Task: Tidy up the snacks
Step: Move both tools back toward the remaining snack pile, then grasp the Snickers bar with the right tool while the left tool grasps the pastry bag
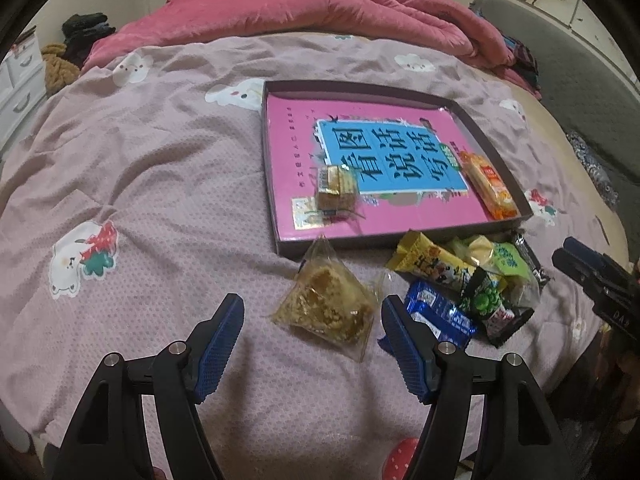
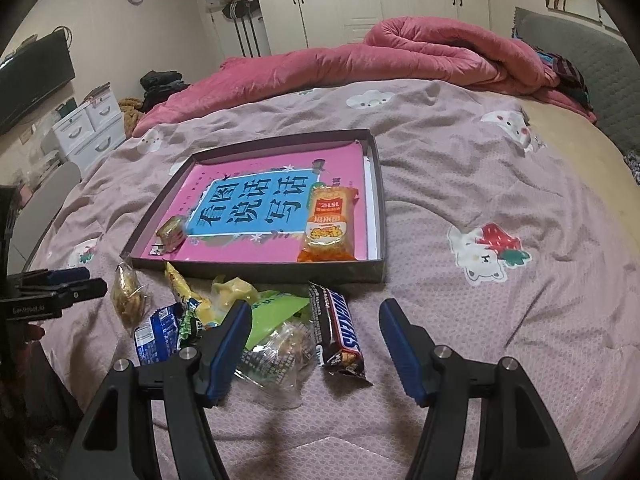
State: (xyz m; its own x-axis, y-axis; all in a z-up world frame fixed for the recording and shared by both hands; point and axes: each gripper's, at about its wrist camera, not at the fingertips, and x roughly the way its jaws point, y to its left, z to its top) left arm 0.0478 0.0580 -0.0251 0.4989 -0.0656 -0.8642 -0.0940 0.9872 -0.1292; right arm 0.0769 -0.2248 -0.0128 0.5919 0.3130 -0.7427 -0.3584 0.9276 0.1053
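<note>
Left hand-held gripper (image 1: 312, 344) open, empty. Clear-wrapped cake (image 1: 326, 304) on bed, on near side of tray (image 1: 400, 236), dead ahead between jaws, long axis running toward tray. Right hand-held gripper (image 2: 316, 350) open, empty, over chocolate bar (image 2: 338, 328).

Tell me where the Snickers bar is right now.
The Snickers bar lies on the bedspread just in front of the tray's near wall, at the right end of the snack pile, between the open right gripper's fingers in the right wrist view.

Pink book (image 1: 360, 208), orange packet (image 2: 330, 224), perhaps brownish snack (image 1: 326, 308).
</note>
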